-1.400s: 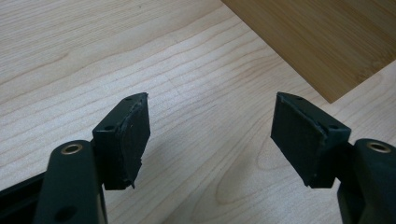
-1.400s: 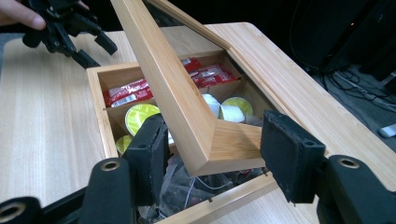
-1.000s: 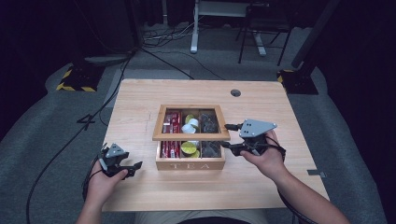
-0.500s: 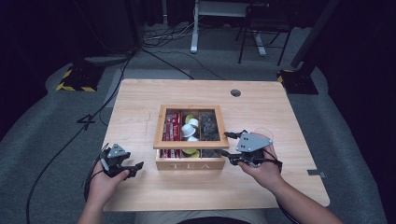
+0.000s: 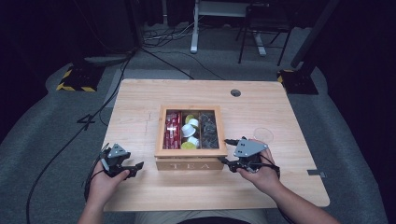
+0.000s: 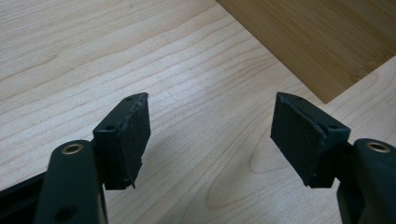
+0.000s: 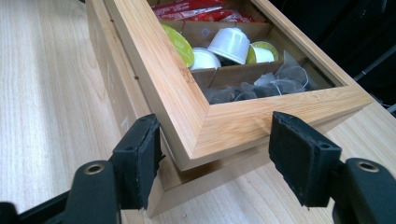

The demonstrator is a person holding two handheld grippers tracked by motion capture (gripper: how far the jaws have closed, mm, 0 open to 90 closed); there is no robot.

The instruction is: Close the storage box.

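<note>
- a wooden tea box [image 5: 191, 161] sits mid-table, nearer the front edge, with "tea" on its front face.
- its glass-paned lid [image 7: 233, 119] lies over the box, its near corner a little raised above the base in the right gripper view.
- through the pane: red packets [image 5: 172, 129] on the left, white and green pods [image 5: 190, 132] in the middle, dark tea bags [image 5: 208, 131] on the right.
- the right gripper [image 5: 227, 151] is at the box's front right corner, jaws spread wide, one on each side of the lid corner; whether a pad touches the wood is hard to tell.
- the left gripper [image 5: 137, 165] rests low over the table [image 5: 280, 112], just left of the box, jaws parted and holding nothing.
- in the left gripper view, bare wood lies between the jaws and the box corner shows at upper right, near but apart.
- a cable hole [image 5: 236, 93] sits near the far edge, well apart from the box.
- open tabletop lies on both sides of the box and behind it; less room at the front, where the hands are.
- cables [image 5: 70, 140] trail over the grey floor to the left.
</note>
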